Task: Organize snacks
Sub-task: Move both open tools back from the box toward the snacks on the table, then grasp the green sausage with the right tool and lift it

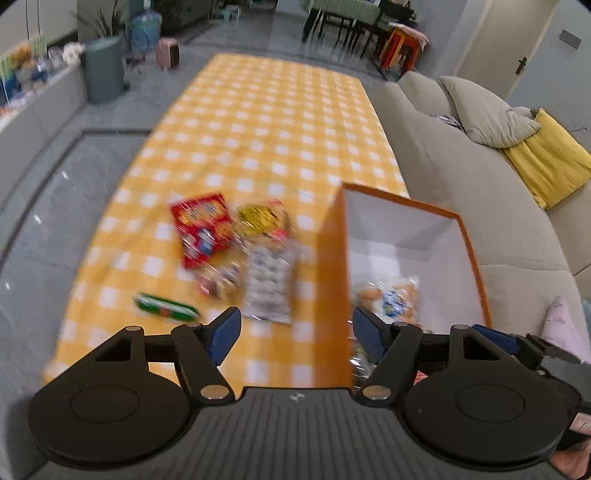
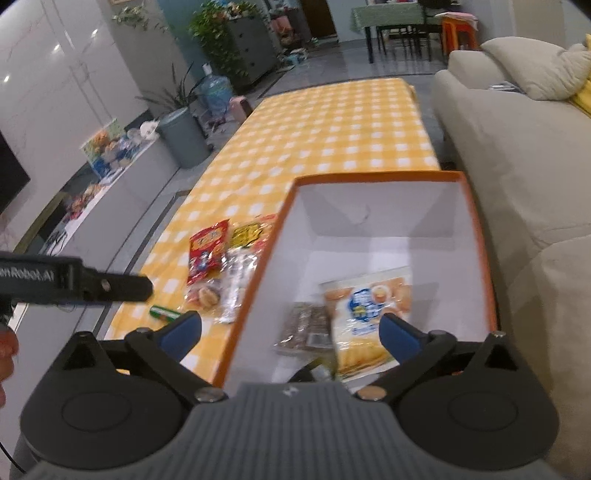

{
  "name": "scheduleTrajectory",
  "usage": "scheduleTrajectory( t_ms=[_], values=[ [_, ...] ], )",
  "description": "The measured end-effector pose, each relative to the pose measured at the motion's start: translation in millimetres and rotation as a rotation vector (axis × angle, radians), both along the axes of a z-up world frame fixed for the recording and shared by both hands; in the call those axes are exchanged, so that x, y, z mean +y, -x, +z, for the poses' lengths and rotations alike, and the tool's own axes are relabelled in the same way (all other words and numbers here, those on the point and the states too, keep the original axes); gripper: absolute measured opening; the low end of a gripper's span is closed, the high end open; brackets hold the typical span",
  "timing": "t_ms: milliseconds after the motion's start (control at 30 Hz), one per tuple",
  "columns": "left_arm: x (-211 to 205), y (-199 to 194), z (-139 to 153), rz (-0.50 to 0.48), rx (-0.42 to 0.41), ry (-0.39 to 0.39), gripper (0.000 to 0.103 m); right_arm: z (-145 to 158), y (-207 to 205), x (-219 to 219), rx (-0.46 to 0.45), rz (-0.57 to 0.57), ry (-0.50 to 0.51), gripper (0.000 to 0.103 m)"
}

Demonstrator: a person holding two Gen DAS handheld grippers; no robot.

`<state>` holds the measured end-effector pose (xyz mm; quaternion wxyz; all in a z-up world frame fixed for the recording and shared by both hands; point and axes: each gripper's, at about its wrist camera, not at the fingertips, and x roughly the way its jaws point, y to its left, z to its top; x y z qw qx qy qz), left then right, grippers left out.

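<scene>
An orange box with a white inside stands on the yellow checked table. In it lie a pale biscuit packet and a dark packet. Left of the box lie a red packet, a yellow packet, a clear silver packet, a small bun packet and a green stick pack. My left gripper is open and empty over the box's left wall. My right gripper is open and empty above the box. The left gripper also shows in the right wrist view.
A beige sofa runs along the table's right side, with a yellow cushion. A grey bin and a low cabinet stand to the left across the floor. Dining chairs are far behind.
</scene>
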<state>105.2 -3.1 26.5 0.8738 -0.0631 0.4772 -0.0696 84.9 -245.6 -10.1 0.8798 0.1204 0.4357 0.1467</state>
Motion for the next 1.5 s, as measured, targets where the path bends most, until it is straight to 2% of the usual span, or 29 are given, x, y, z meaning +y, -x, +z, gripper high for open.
scheduleTrajectory(
  t_ms=[167, 333, 433, 567, 733, 800, 867, 1000, 1067, 1167, 1267, 1367, 1500],
  values=[
    [39, 1, 4, 0.071, -0.024, 0.016, 0.082, 6, -3, 35, -0.006, 0.050, 0.058, 0.100],
    [78, 0, -2, 0.085, -0.040, 0.034, 0.082, 6, -10, 66, -0.004, 0.050, 0.046, 0.100],
    [109, -2, -13, 0.140, -0.031, 0.059, 0.082, 8, -10, 86, -0.051, 0.063, 0.046, 0.100],
    [147, -7, -28, 0.200, -0.010, 0.115, 0.082, 8, -8, 116, -0.134, 0.114, 0.108, 0.100],
    [171, -15, -53, 0.228, 0.032, 0.162, 0.082, -6, -9, 153, -0.189, 0.210, 0.172, 0.099],
    [177, -19, -65, 0.236, 0.061, 0.179, 0.082, -14, -9, 169, -0.219, 0.231, 0.193, 0.096],
    [180, -22, -77, 0.238, 0.083, 0.190, 0.082, -21, -9, 181, -0.260, 0.255, 0.205, 0.086],
    [191, -28, -96, 0.242, 0.127, 0.249, 0.082, -40, -8, 208, -0.343, 0.354, 0.169, 0.079],
    [194, -33, -102, 0.249, 0.139, 0.244, 0.082, -51, -9, 219, -0.382, 0.387, 0.140, 0.066],
    [199, -37, -110, 0.255, 0.147, 0.232, 0.082, -69, -9, 237, -0.463, 0.440, 0.166, 0.060],
    [210, -43, -122, 0.281, 0.169, 0.262, 0.082, -91, -18, 254, -0.471, 0.514, 0.203, 0.056],
    [217, -47, -131, 0.302, 0.192, 0.264, 0.082, -110, -25, 262, -0.499, 0.535, 0.212, 0.051],
    [224, -50, -141, 0.319, 0.227, 0.253, 0.082, -131, -44, 265, -0.443, 0.552, 0.207, 0.050]
  ],
)
